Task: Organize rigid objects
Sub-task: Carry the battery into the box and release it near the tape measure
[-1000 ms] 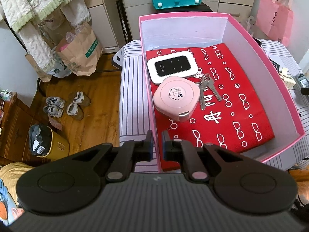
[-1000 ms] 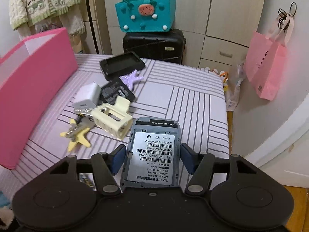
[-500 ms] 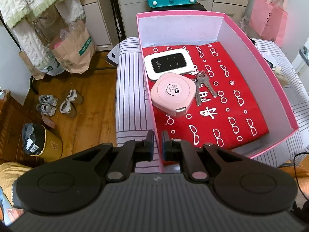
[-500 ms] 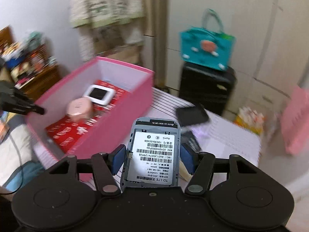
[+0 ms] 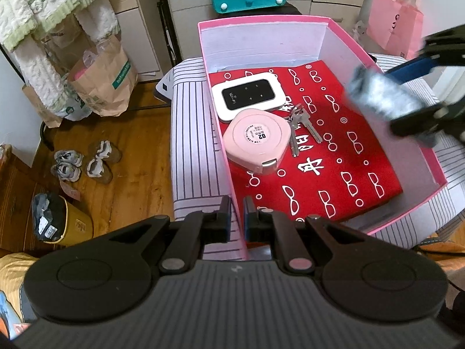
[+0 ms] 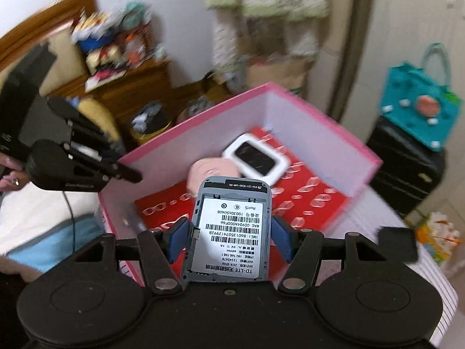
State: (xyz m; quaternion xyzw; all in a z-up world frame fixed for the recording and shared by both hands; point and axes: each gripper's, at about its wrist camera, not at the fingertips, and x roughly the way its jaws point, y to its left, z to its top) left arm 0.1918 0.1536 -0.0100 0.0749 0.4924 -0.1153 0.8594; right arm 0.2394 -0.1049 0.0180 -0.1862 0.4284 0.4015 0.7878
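**Grey router held over the pink box**

While the left gripper (image 5: 237, 203) is clenched on the near wall of the pink box (image 5: 343, 20), its jaws pinching the thin pink edge, the right gripper (image 6: 229, 241) grasps a grey router (image 6: 231, 232) between its blue pads (image 6: 177, 240). The router lies label side up, its barcodes readable, and hangs above the box's open top; in the left wrist view it shows as a blurred grey slab (image 5: 380, 96) over the box's right-hand wall.

Inside the box a red cloth (image 5: 343, 180) with white spectacle prints covers the floor. On it lie a white pocket Wi-Fi unit (image 5: 247, 97) with a black face, a pink tape measure (image 5: 257, 142) just in front of it and touching or nearly so, and a bunch of silver keys (image 5: 302, 125) just beside the tape measure.

The box stands on a surface covered with striped fabric (image 5: 191, 145). A teal felt bag (image 6: 418, 110) sits on a black suitcase (image 6: 404, 171) beyond it.
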